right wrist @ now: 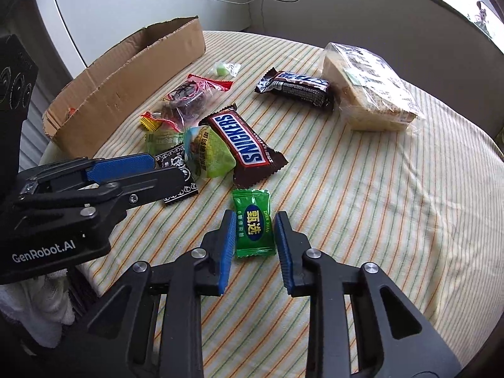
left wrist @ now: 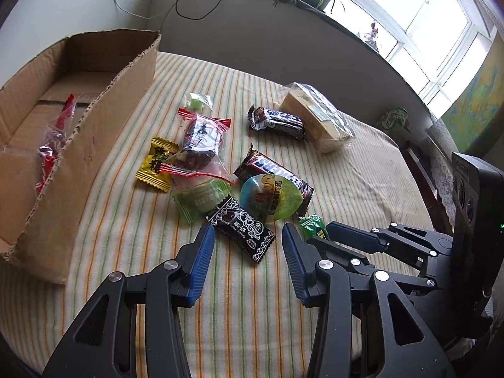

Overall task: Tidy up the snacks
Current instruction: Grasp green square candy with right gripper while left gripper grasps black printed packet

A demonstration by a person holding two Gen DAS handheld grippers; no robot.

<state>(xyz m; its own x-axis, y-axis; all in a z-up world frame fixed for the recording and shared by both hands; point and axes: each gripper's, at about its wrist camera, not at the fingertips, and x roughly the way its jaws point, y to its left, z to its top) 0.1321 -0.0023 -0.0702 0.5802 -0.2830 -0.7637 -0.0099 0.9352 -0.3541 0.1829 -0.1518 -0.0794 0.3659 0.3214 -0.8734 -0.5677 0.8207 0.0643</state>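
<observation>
Several wrapped snacks lie on a striped cloth. My left gripper (left wrist: 249,236) is open around a black plum candy (left wrist: 241,230); it also shows in the right wrist view (right wrist: 178,170). My right gripper (right wrist: 255,220) is open around a green candy (right wrist: 253,222), whose edge shows in the left wrist view (left wrist: 313,226). A Snickers bar (right wrist: 244,146) and a green-blue jelly pack (right wrist: 209,152) lie just beyond. A cardboard box (left wrist: 104,116) at the left holds a red-wrapped snack (left wrist: 53,145).
Farther back lie a second chocolate bar (right wrist: 296,86), a clear-wrapped cake block (right wrist: 370,89), a red-trimmed pastry pack (left wrist: 201,145), a yellow candy (left wrist: 157,163) and a small green sweet (left wrist: 198,100). The table edge runs at the right; a windowsill with plants is behind.
</observation>
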